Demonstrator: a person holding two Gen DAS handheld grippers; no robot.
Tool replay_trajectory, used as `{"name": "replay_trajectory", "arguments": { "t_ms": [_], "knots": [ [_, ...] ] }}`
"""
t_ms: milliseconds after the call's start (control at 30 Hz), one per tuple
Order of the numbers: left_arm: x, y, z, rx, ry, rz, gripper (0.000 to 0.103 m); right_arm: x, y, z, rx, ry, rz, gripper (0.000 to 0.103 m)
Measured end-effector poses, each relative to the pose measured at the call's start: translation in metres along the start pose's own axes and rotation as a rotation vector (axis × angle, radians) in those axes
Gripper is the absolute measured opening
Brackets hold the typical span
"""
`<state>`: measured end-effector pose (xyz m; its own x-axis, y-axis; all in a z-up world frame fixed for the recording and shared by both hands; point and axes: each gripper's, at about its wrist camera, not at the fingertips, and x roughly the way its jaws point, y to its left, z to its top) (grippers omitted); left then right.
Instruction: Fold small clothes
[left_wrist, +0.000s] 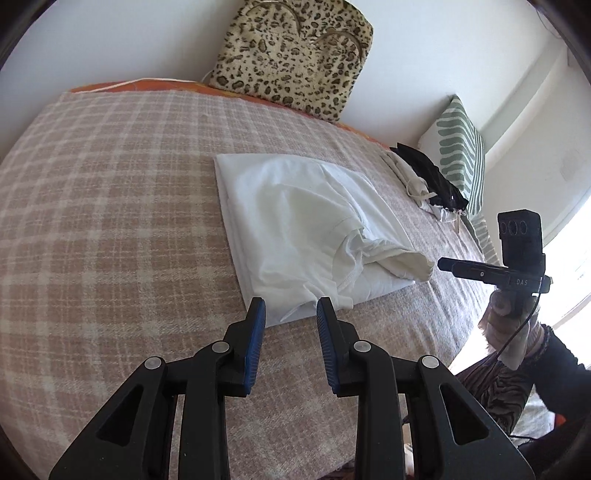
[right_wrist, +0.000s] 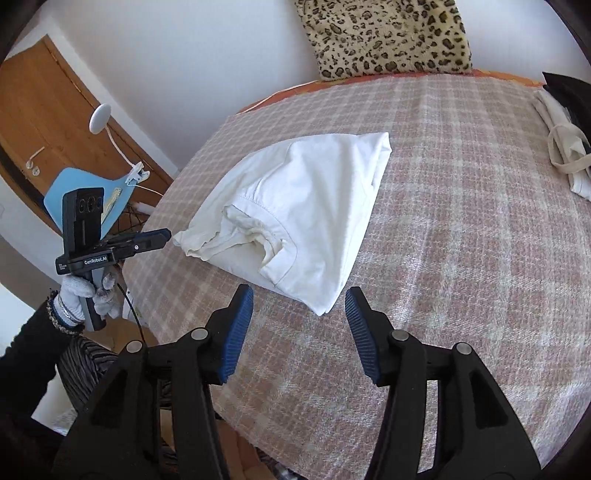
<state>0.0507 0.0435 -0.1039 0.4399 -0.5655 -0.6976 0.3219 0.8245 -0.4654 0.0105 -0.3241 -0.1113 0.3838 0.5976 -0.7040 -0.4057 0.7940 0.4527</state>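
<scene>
- White garment (left_wrist: 295, 225) lies folded in the middle of your bed, on the pink-and-cream checked blanket (left_wrist: 110, 206), with one sleeve (left_wrist: 402, 264) bunched up and sticking out at the edge nearest you.
- Behind it, a leopard-print cushion (left_wrist: 295, 55) leans against the white wall, well apart from the garment.
- To your right on the bed sits a small pile of black and cream clothes (left_wrist: 428, 181), and just beyond it a green-and-white patterned pillow (left_wrist: 461, 151); both are clear of the folded piece.
- From your right wrist view, a wooden door (right_wrist: 55, 122), a light blue chair (right_wrist: 77, 188) and a white lamp (right_wrist: 100, 116) stand off to the left, past the bed's edge.
- Nothing lies between your grippers and the garment.
- Your left gripper (left_wrist: 291, 314) hovers just short of the garment's near corner; its blue-padded fingers (left_wrist: 255, 347) stand a little apart and hold nothing.
- Your right gripper (right_wrist: 299, 306) has its fingers (right_wrist: 364, 343) spread wider, with only the blanket and the garment's near corner showing in the gap; the pads touch no cloth.
- In the left wrist view, your right gripper points at the loose sleeve from just beside it, in your gloved right hand (left_wrist: 506, 332).
- Your gloved left hand (right_wrist: 83, 295) grips its handle off the bed's left side.
</scene>
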Motion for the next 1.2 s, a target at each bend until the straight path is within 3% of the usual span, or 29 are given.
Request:
{"name": "replay_trajectory", "arguments": {
  "t_ms": [100, 233, 500, 633, 700, 767, 833, 967, 1067, 1200],
  "knots": [
    [-0.006, 0.000, 0.008, -0.049, -0.047, -0.012, 0.027, 0.002, -0.025, 0.003, 0.165, -0.003, 0.052, 0.055],
    [-0.007, -0.028, 0.023, 0.074, -0.091, 0.028, 0.027, 0.005, -0.038, 0.021, 0.203, -0.036, 0.016, 0.055],
    [0.036, -0.042, 0.017, 0.182, 0.043, 0.057, 0.027, 0.036, -0.068, 0.077, 0.235, -0.062, -0.060, 0.055],
    [0.043, -0.037, 0.010, 0.203, 0.076, 0.088, 0.027, 0.059, -0.096, 0.097, 0.281, -0.052, -0.038, 0.055],
    [0.045, -0.035, 0.007, 0.206, 0.086, 0.095, 0.027, 0.070, -0.098, 0.103, 0.257, -0.039, -0.071, 0.054],
    [0.047, -0.033, 0.005, 0.211, 0.099, 0.107, 0.027, 0.079, -0.099, 0.105, 0.245, -0.013, -0.086, 0.038],
    [0.049, -0.030, 0.004, 0.211, 0.106, 0.111, 0.027, 0.087, -0.096, 0.106, 0.231, 0.009, -0.079, 0.009],
    [0.050, -0.029, 0.005, 0.225, 0.112, 0.113, 0.027, 0.092, -0.071, 0.110, 0.105, 0.005, -0.146, 0.004],
    [0.050, -0.029, 0.003, 0.233, 0.115, 0.115, 0.027, 0.086, -0.059, 0.116, 0.027, -0.037, -0.262, 0.003],
    [0.051, -0.030, 0.004, 0.238, 0.120, 0.115, 0.027, 0.083, -0.061, 0.123, 0.025, -0.046, -0.265, 0.003]
  ]
}}
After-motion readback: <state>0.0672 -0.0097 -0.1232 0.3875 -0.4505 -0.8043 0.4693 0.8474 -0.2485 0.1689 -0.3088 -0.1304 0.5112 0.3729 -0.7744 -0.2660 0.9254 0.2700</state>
